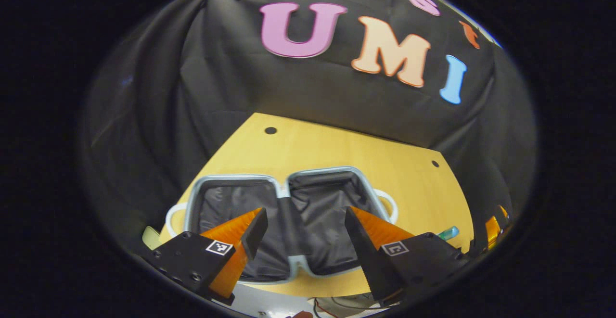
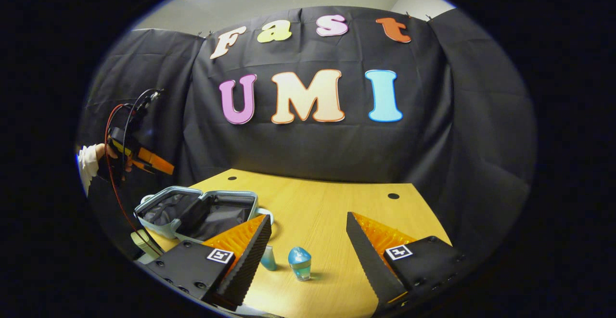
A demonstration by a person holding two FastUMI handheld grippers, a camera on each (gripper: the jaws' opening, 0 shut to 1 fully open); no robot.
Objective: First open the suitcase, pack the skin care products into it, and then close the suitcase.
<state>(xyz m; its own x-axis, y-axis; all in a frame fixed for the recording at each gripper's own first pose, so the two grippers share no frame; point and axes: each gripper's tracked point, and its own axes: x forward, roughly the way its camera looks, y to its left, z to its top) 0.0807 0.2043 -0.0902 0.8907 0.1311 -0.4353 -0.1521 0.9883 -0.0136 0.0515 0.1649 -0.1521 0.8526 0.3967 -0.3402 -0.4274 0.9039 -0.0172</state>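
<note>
suitcase point(image 1: 288, 202) is lying wide open and flat on the wooden table point(image 1: 337, 145), both dark-lined halves facing up with nothing in them that i can see. left gripper point(image 1: 304, 229) hangs above it with its jaws spread wide, holding nothing. right gripper point(image 2: 308, 241) is also spread wide and empty, hovering over the table off to the suitcase's side. a little blue bottle point(image 2: 300, 263) stands upright on the table between its fingers, with a second pale blue bottle point(image 2: 268, 258) just beside it, partly hidden behind one finger.
</note>
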